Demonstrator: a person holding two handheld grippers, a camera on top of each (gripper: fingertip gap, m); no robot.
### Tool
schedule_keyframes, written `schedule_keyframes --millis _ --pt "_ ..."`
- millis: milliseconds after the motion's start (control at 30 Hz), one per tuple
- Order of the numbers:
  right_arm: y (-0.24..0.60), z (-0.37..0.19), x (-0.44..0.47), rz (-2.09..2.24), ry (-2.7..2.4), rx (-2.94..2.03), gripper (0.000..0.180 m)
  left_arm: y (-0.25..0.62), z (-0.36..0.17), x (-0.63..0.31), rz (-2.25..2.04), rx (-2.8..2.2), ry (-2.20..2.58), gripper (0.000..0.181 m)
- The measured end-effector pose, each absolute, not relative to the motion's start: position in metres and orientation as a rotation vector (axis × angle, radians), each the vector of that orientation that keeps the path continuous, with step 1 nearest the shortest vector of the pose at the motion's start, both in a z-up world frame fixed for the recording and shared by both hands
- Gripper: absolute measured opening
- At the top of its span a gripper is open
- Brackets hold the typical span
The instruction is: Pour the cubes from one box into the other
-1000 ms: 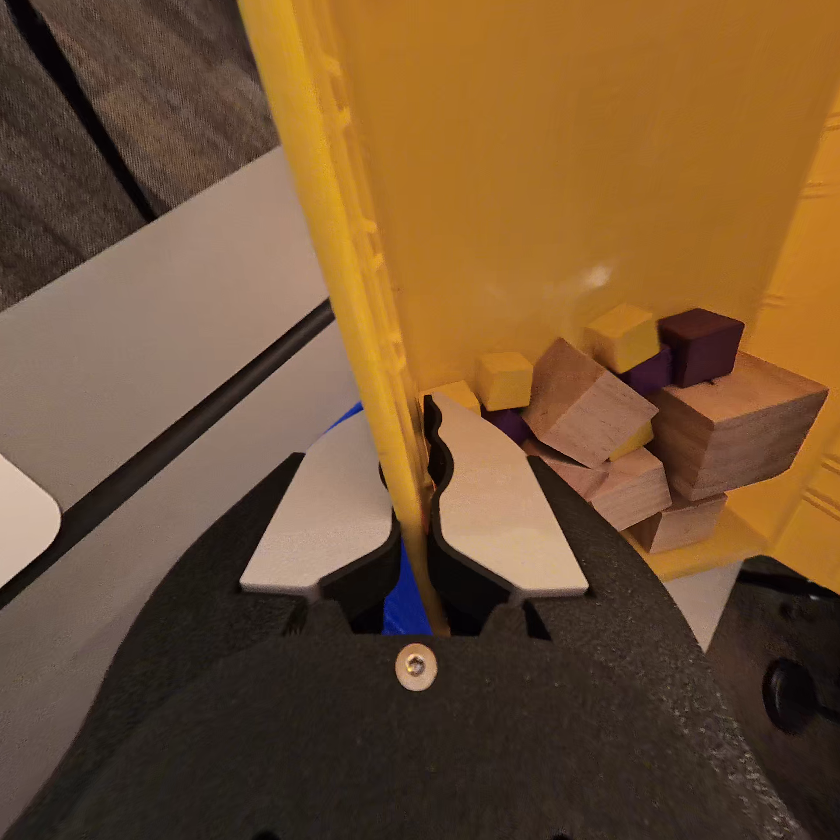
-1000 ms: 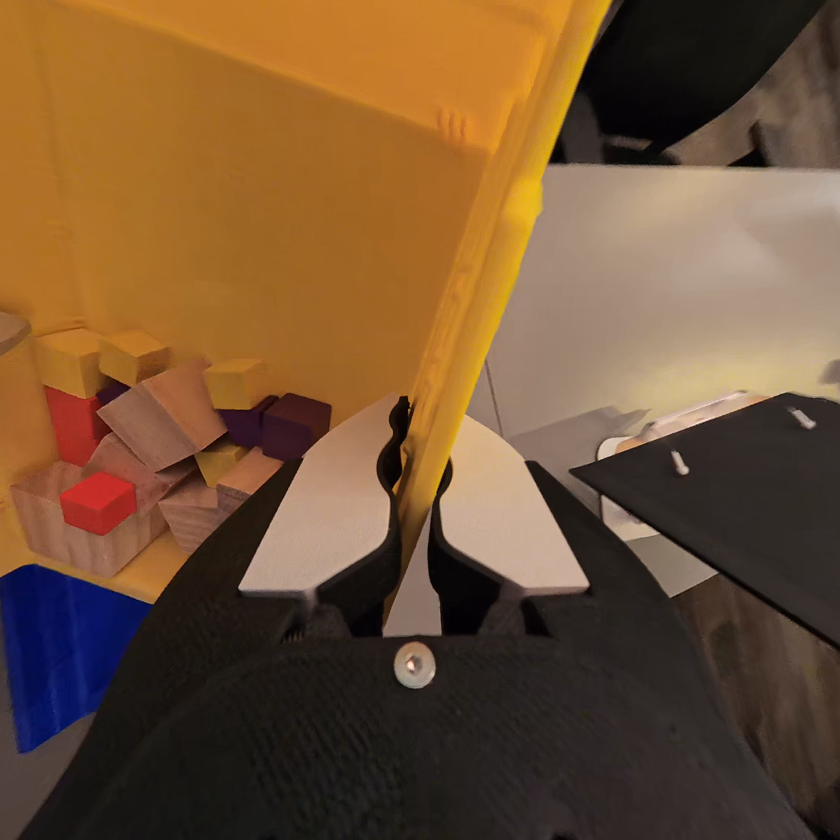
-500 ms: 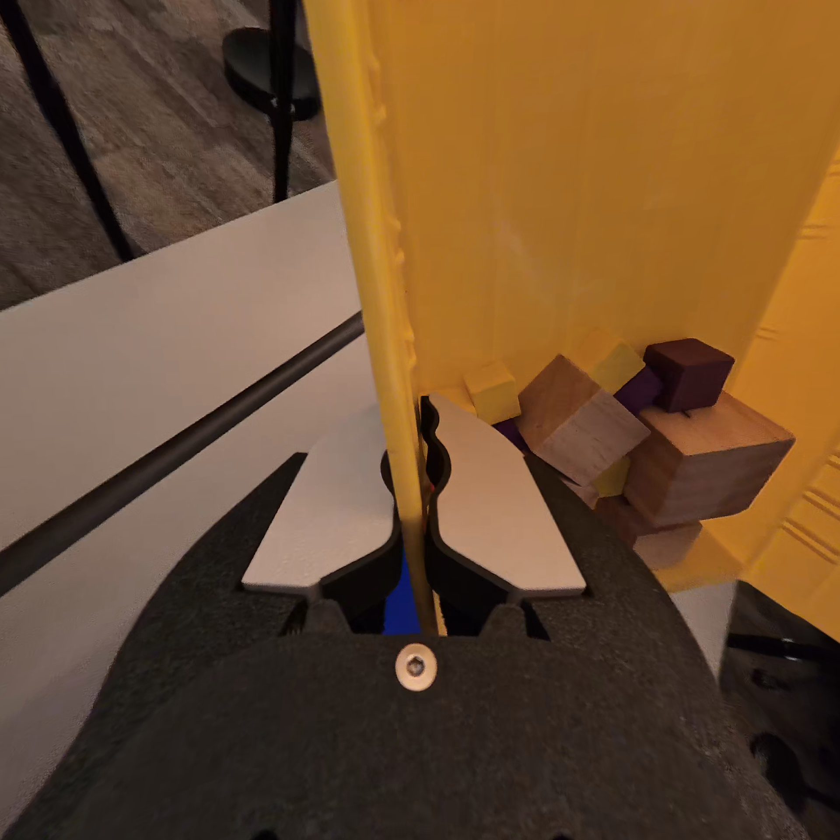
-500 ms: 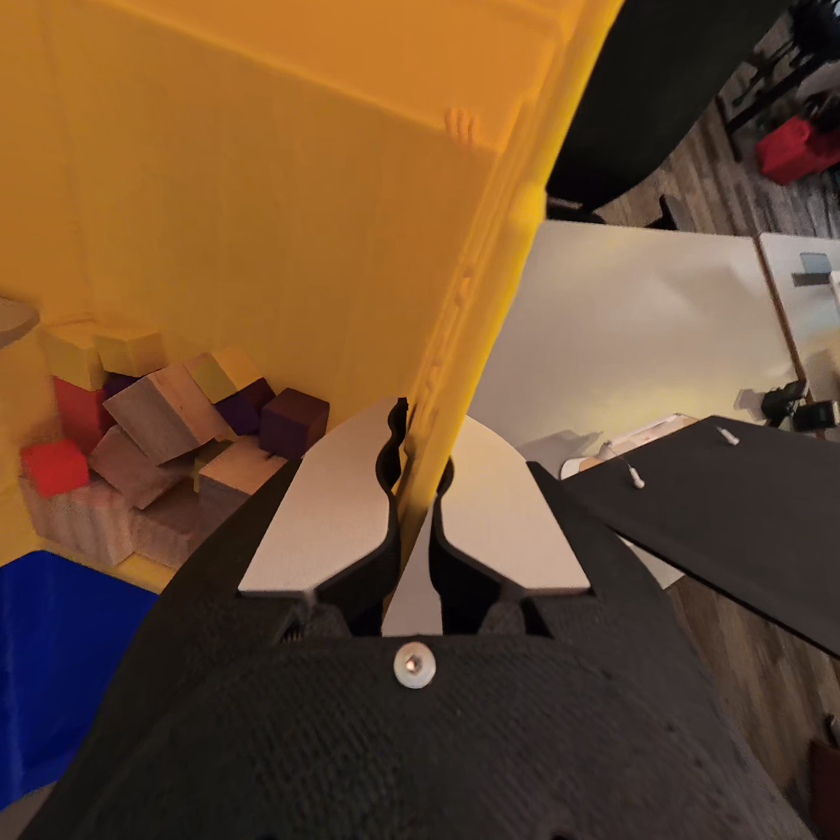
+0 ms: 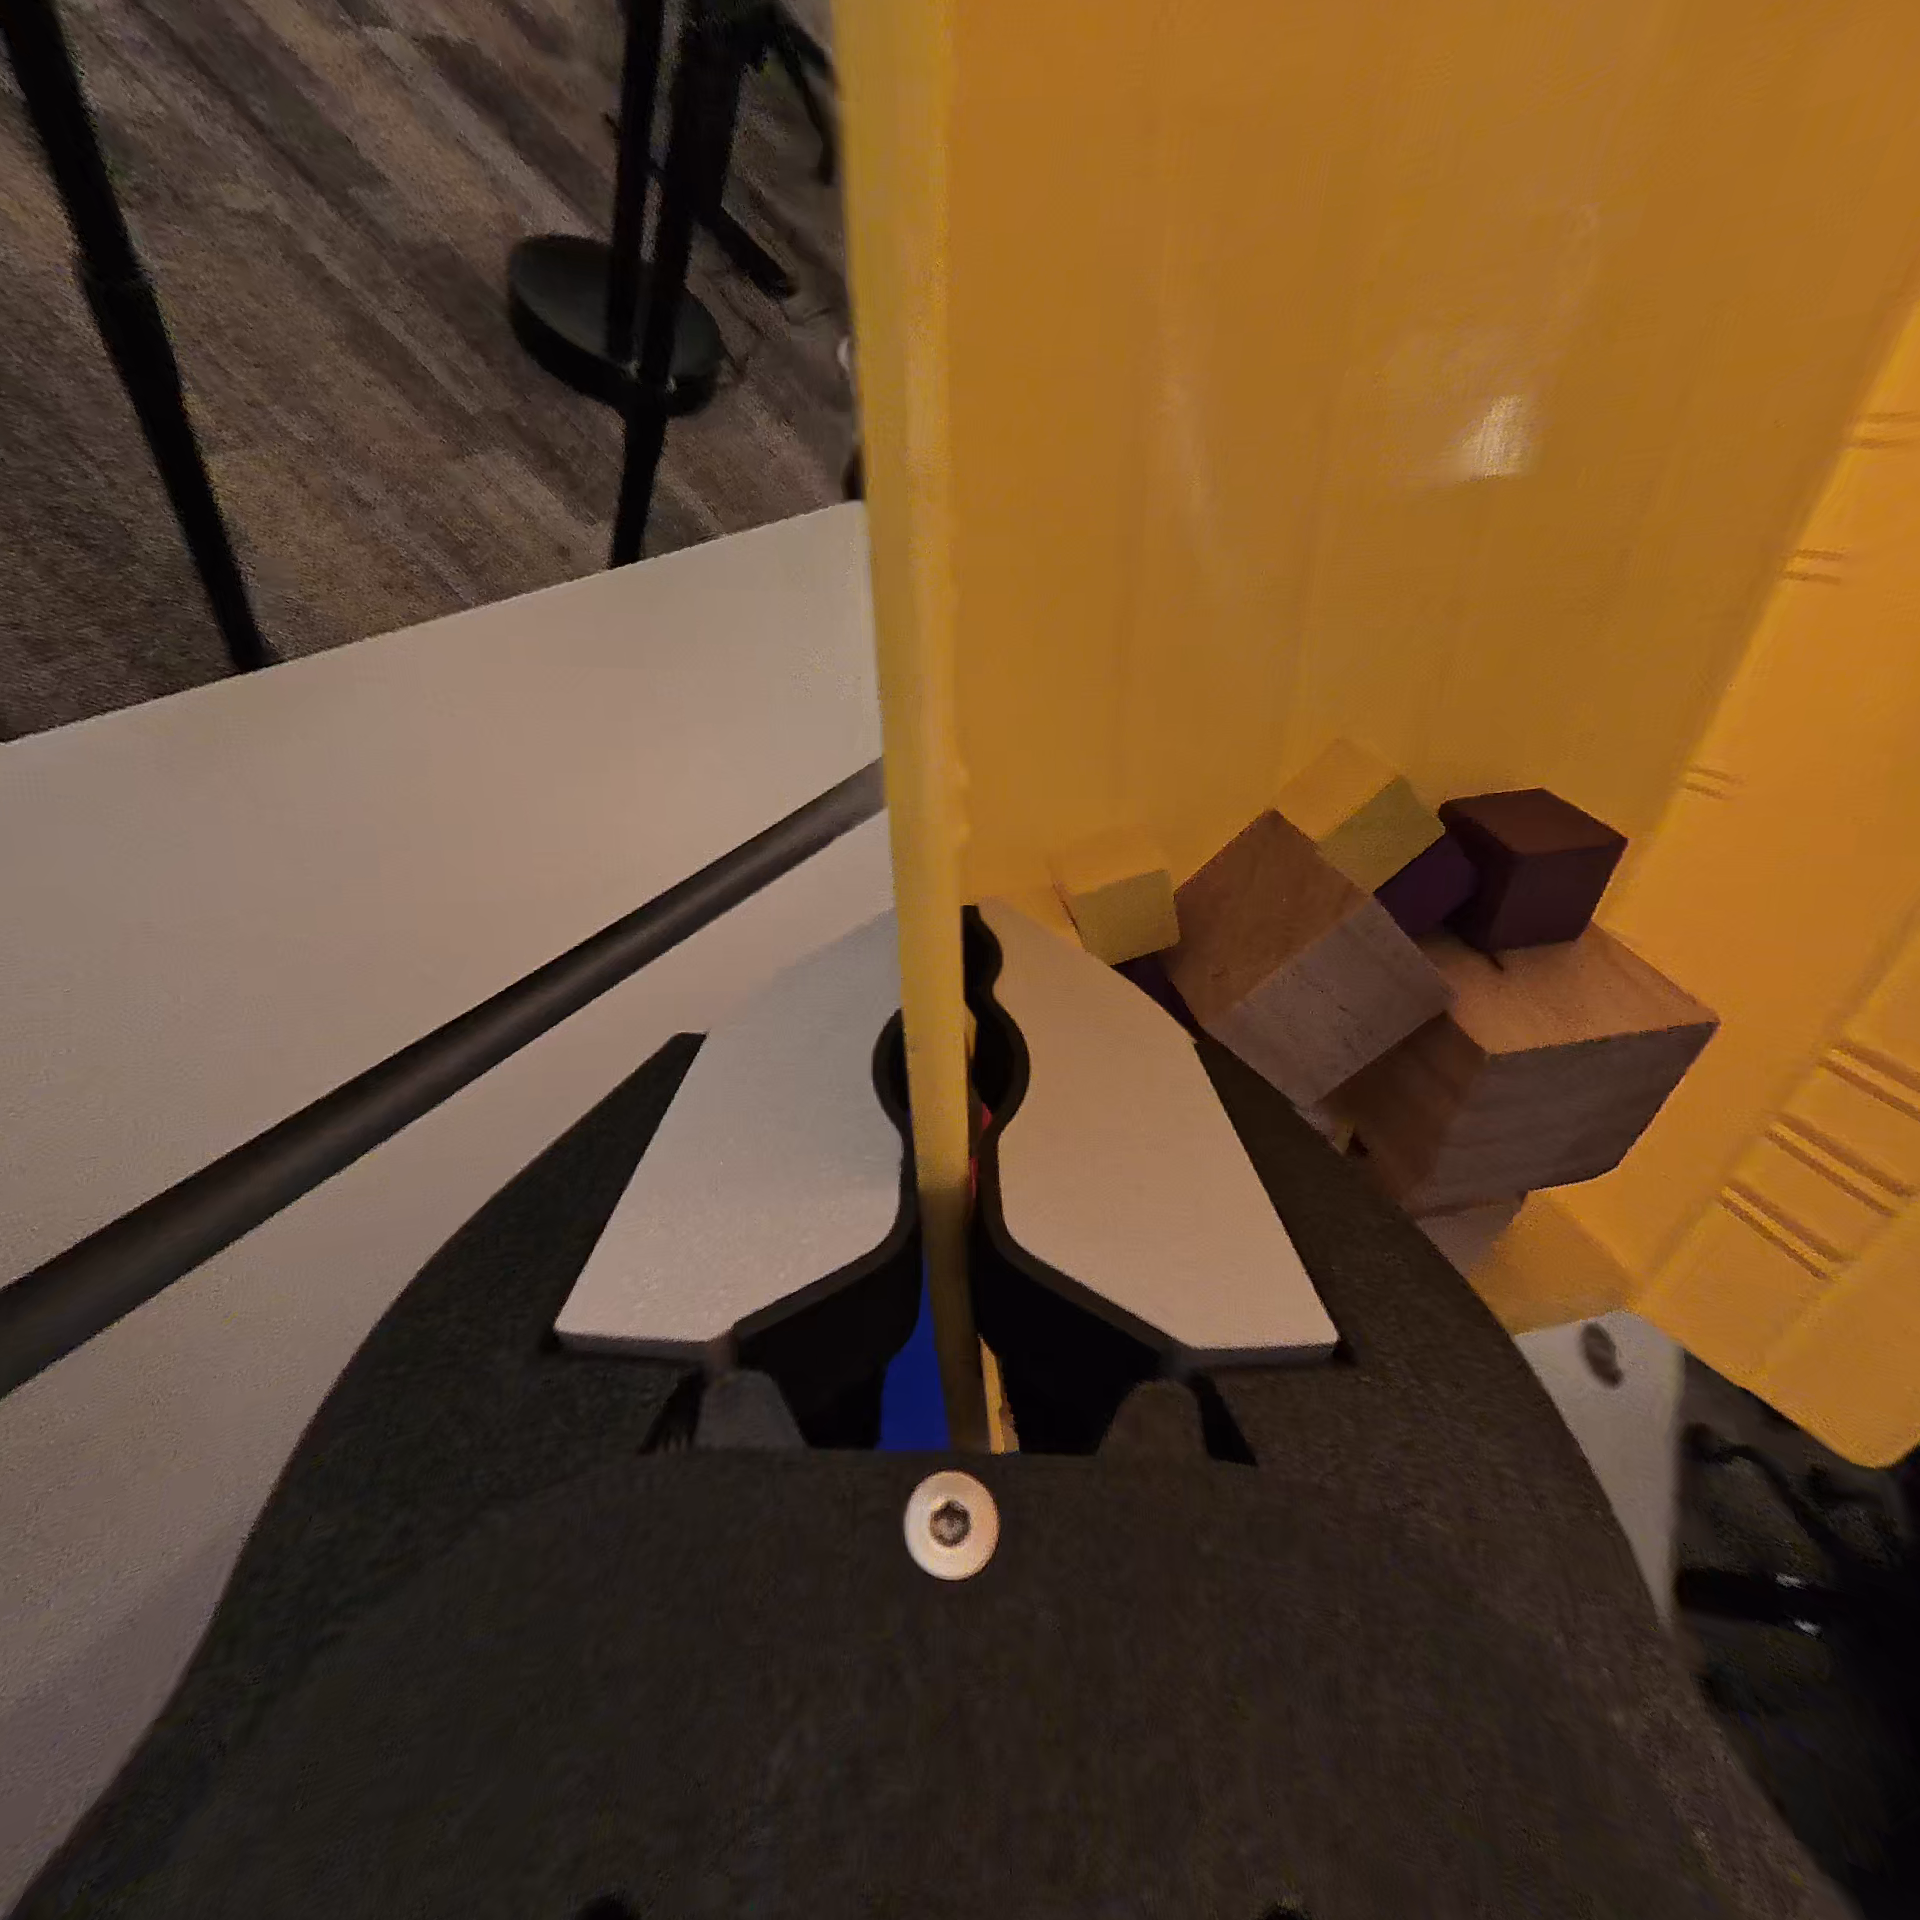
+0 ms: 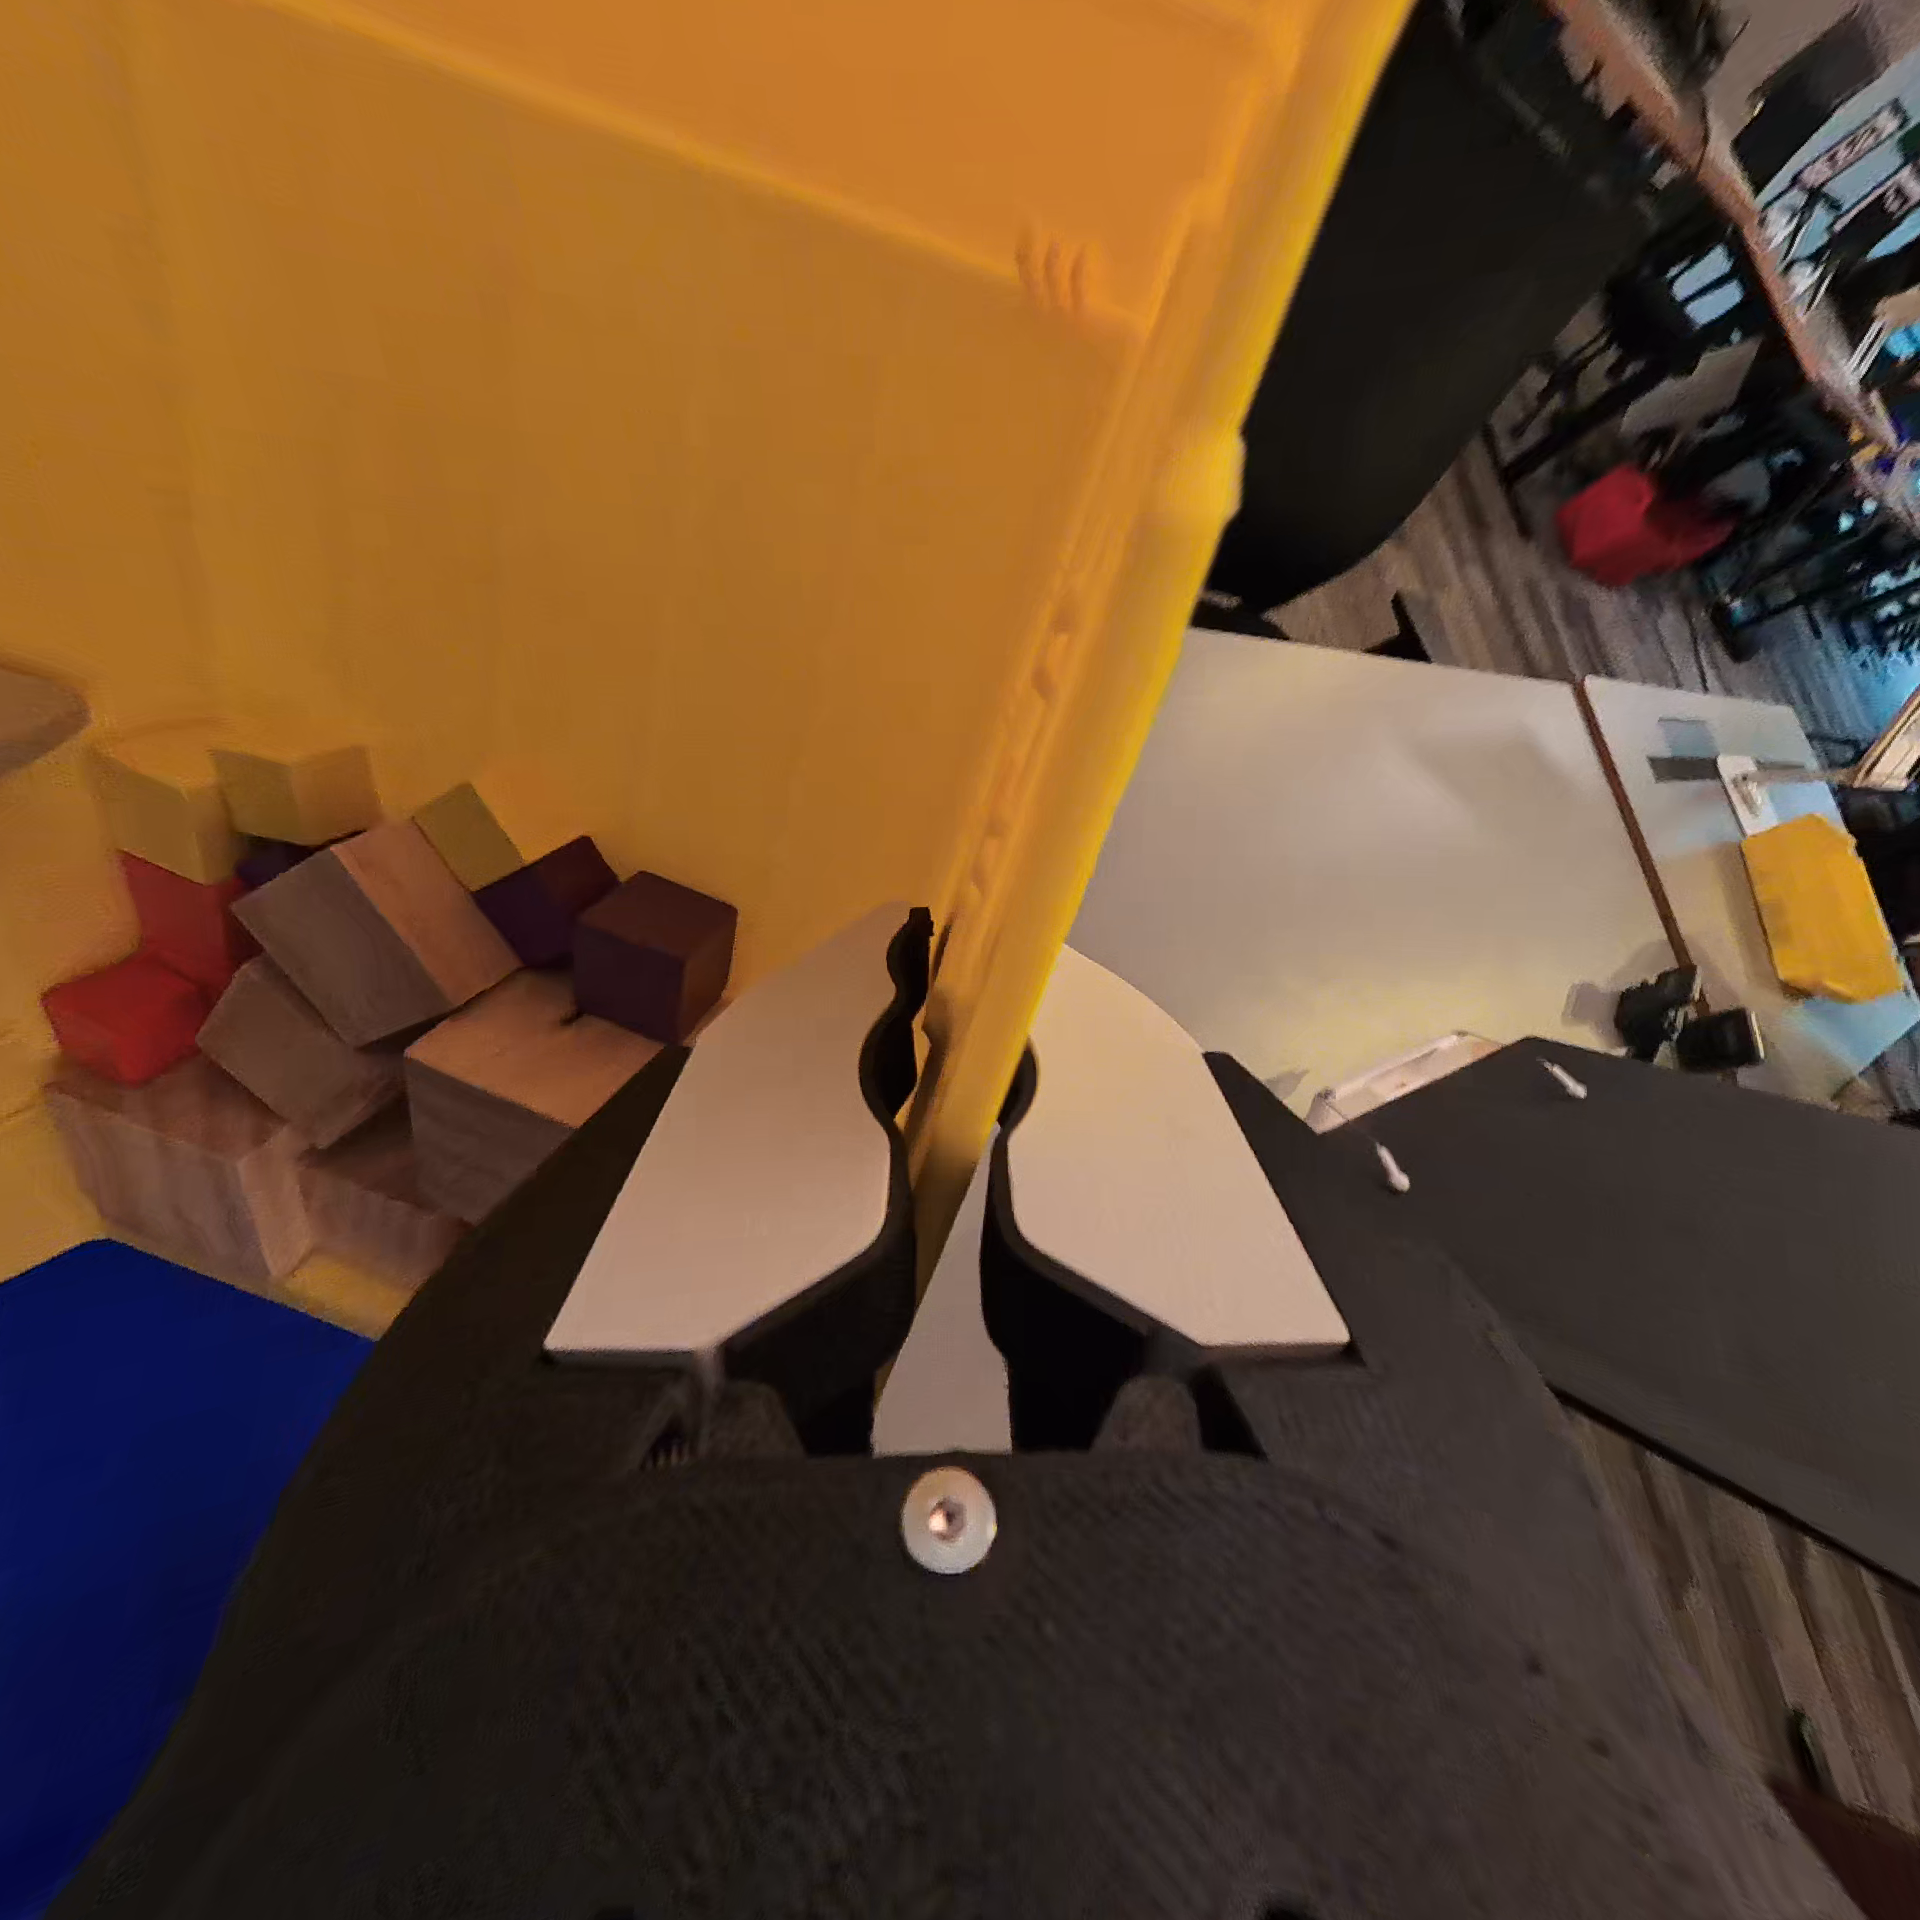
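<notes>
The yellow box [image 5: 1299, 416] is tilted steeply, its floor standing almost upright. My left gripper [image 5: 940, 997] is shut on its left wall. My right gripper [image 6: 961, 997] is shut on its right wall [image 6: 1101, 727]. Several cubes, wooden, yellow, purple and dark brown [image 5: 1351, 987], are piled against the box's low near wall. In the right wrist view the pile [image 6: 395, 987] also has red cubes. The blue box [image 6: 156, 1507] lies below the yellow box's low edge; a sliver of it [image 5: 904, 1382] shows between the left fingers.
The white table [image 5: 364, 831] has a dark seam [image 5: 416, 1101] across it. A black panel [image 6: 1662, 1299] lies at the right. Black stand legs and a round base [image 5: 613, 312] are on the floor beyond the table. Farther tables and a red bag [image 6: 1631, 520] are behind.
Both grippers have tipped the yellow box up more steeply. The cubes have slid and tumbled closer against the low wall. More of the blue box shows below.
</notes>
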State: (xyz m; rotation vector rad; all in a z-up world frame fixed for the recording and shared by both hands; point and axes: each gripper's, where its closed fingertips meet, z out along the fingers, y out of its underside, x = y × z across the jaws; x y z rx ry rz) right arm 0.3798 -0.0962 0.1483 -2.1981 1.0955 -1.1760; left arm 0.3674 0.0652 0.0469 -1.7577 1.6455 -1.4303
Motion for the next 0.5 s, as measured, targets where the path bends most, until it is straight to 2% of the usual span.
schedule_keyframes --millis 67,167,267,400,500 --pt "-0.098 0.137 0.378 -1.15 1.159 -2.255 0.008 0.064 0.04 0.366 -1.375 -1.782 1.686 0.003" --pt "-0.091 0.156 0.366 -1.218 1.046 -2.166 0.008 0.063 0.047 0.365 -1.563 -1.765 1.62 0.003" --pt "-0.093 0.14 0.377 -1.224 1.106 -2.231 0.008 0.066 0.035 0.367 -1.404 -1.781 1.661 0.003" --pt "-0.089 0.141 0.369 -1.201 1.055 -2.197 0.008 0.066 0.032 0.365 -1.529 -1.803 1.631 0.003" --pt "-0.095 0.123 0.372 -1.154 1.144 -2.264 0.006 0.067 0.023 0.366 -1.379 -1.776 1.671 0.003"
